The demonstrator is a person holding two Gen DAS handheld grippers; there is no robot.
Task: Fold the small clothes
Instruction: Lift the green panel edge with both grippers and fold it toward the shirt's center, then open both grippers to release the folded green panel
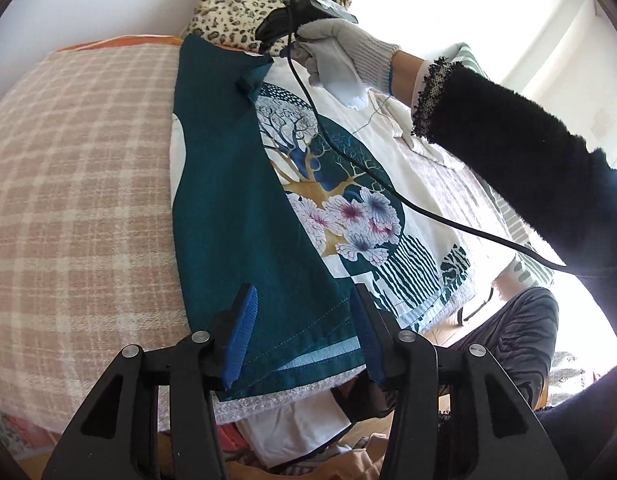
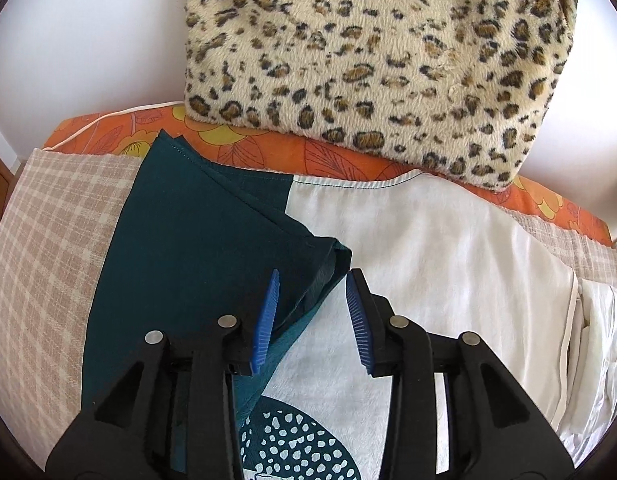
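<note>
A small white top (image 1: 424, 216) with a teal tree-and-flower print lies flat on a checked blanket (image 1: 76, 200). Its teal side panel (image 1: 236, 200) is folded over the front. My left gripper (image 1: 304, 292) is open above the teal panel's lower hem; the cloth lies flat under the gap between the blue pads. In the right wrist view, the right gripper (image 2: 314, 276) is open too. The folded teal corner (image 2: 328, 260) sits between its fingertips, loose, on the white cloth (image 2: 428, 260). A gloved hand (image 1: 336, 52) holds that gripper at the far end of the top.
A leopard-print cushion (image 2: 368, 60) leans on the wall behind an orange floral pillow (image 2: 308, 156). A black cable (image 1: 388, 188) crosses the print. A dark fuzzy sleeve (image 1: 508, 152) reaches in from the right. More clothes (image 1: 292, 432) lie below the near edge.
</note>
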